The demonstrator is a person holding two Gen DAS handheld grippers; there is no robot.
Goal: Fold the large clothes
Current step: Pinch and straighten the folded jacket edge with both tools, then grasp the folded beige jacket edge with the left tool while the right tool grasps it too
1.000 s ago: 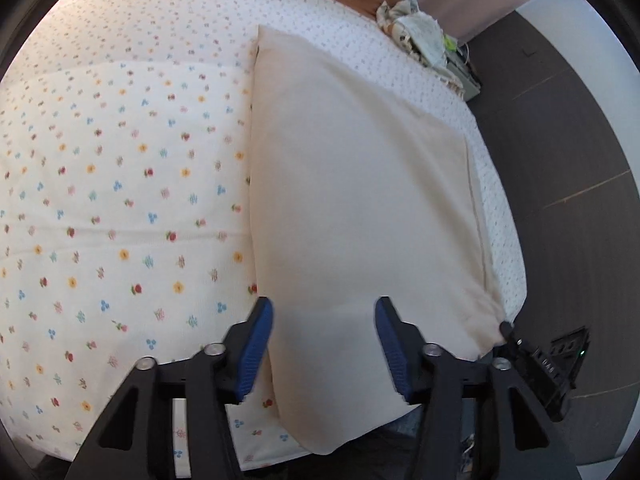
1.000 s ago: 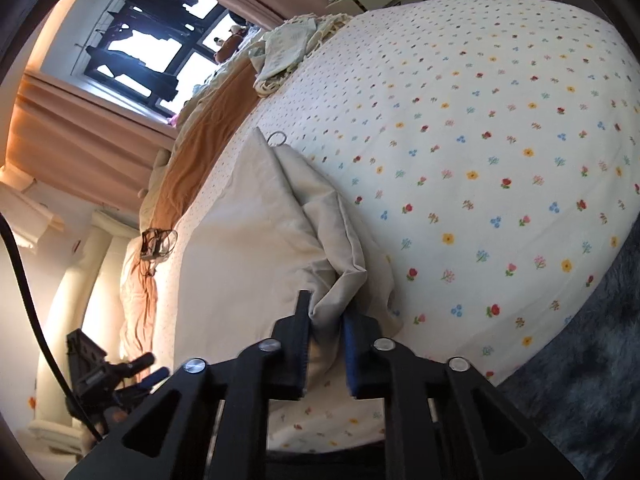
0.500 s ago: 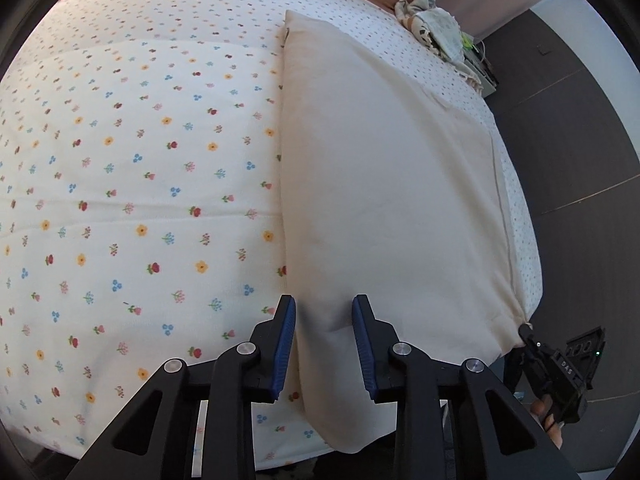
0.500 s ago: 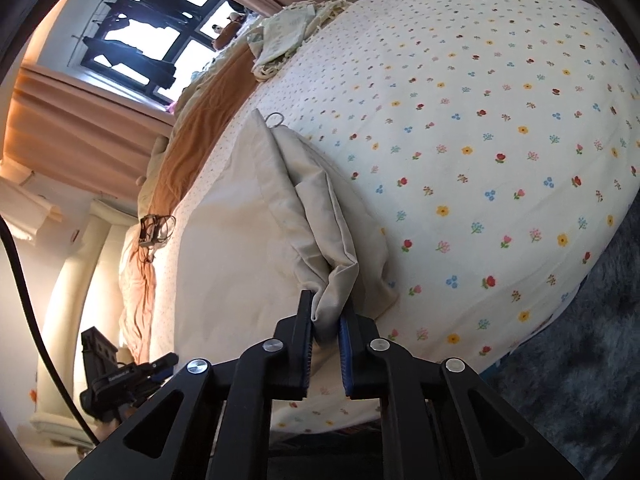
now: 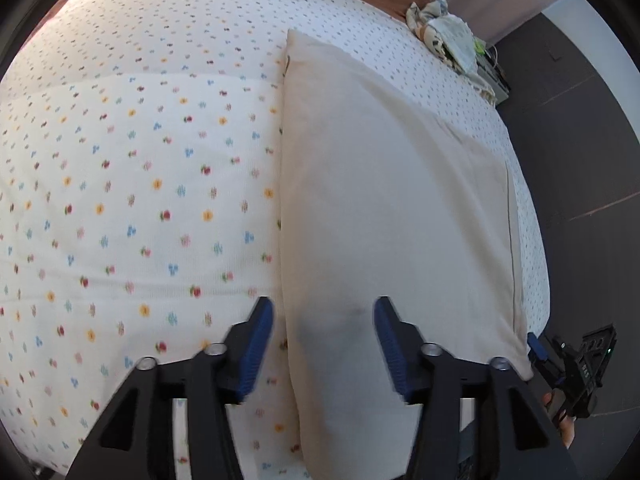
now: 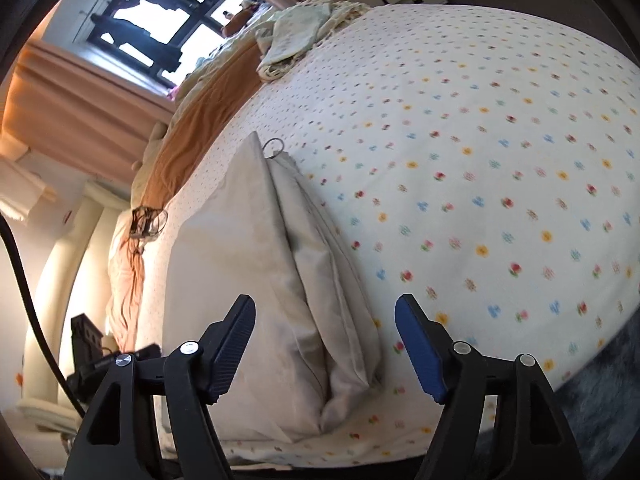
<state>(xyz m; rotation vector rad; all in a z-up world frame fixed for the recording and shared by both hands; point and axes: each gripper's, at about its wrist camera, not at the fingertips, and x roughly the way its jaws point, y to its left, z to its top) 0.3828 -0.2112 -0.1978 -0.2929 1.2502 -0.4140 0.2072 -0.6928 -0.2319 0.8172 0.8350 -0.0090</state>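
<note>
Opening, both grippers [image 5: 324, 344] [image 6: 325, 344] straddle the folded cloth's [image 5: 384, 184] edges.

No readable text, label or number shows in either view.

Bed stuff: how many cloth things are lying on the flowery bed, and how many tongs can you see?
Folded beige cloths: 1
Brown blankets: 1
Crumpled piles of pale cloth: 1
Tongs: 2, left tongs and right tongs, both opening with nothing pinched
Total: 5, all on or over the flowery bed
</note>
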